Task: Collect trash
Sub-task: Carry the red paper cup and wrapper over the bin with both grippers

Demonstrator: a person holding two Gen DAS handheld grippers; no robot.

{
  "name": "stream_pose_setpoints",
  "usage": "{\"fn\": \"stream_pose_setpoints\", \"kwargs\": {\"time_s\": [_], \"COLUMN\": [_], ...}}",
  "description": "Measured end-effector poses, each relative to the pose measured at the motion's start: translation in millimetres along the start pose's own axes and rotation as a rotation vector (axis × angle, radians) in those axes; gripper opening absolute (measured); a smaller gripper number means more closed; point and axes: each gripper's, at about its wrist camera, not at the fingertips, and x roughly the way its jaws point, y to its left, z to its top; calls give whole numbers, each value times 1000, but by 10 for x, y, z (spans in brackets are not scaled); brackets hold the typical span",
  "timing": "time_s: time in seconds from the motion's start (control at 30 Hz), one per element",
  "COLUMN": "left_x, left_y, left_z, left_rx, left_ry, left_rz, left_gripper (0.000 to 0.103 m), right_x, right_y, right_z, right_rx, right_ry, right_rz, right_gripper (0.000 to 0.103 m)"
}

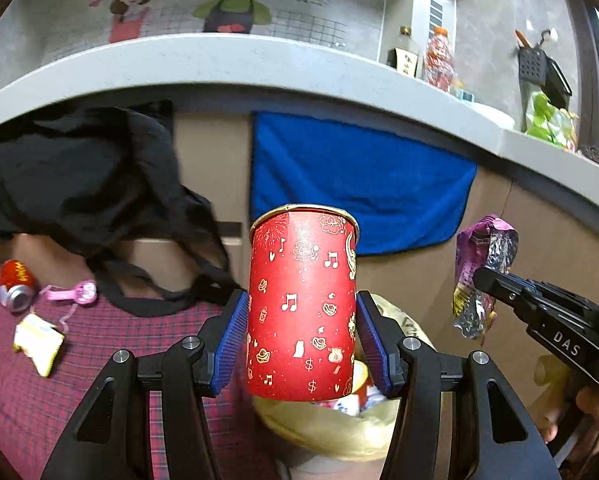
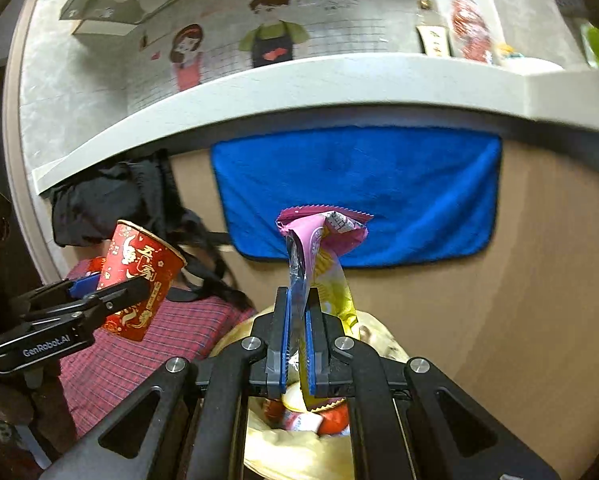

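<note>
My left gripper [image 1: 301, 312] is shut on a red paper cup [image 1: 302, 300] with gold print, held upright above a bin lined with a yellow bag [image 1: 339, 432] that holds some trash. My right gripper [image 2: 297, 312] is shut on a purple and yellow snack wrapper [image 2: 319, 248], also above the yellow bag [image 2: 299, 452]. In the left wrist view the right gripper [image 1: 483, 284] holds the wrapper [image 1: 479, 272] to the right of the cup. In the right wrist view the left gripper [image 2: 111, 292] holds the cup [image 2: 139, 276] at the left.
On the red plaid cloth [image 1: 39, 400] lie a red drink can [image 1: 16, 286], a pink wrapper piece [image 1: 73, 293] and a yellow-white wrapper [image 1: 37, 344]. A black bag [image 1: 79, 176] and a blue towel [image 1: 359, 184] hang under the white counter [image 1: 219, 64].
</note>
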Motion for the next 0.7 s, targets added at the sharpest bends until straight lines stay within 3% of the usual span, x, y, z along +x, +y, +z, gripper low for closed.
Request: {"fn": "stream_pose_setpoints", "kwargs": {"time_s": [0.37,0.7], "left_x": [461,644], "left_y": [-154,-129], "left_z": [-207,-312], "left_rx": [8,10], "left_ry": [49,82], "left_rz": [24,36], "left_gripper": [55,55], "right_x": [235,489], "right_y": [-291,-384], "right_z": [-169,-323], "right_rx": [55,88], "right_ry": [46,93], "right_rz": [-7,18], "right_gripper": [5,6]}}
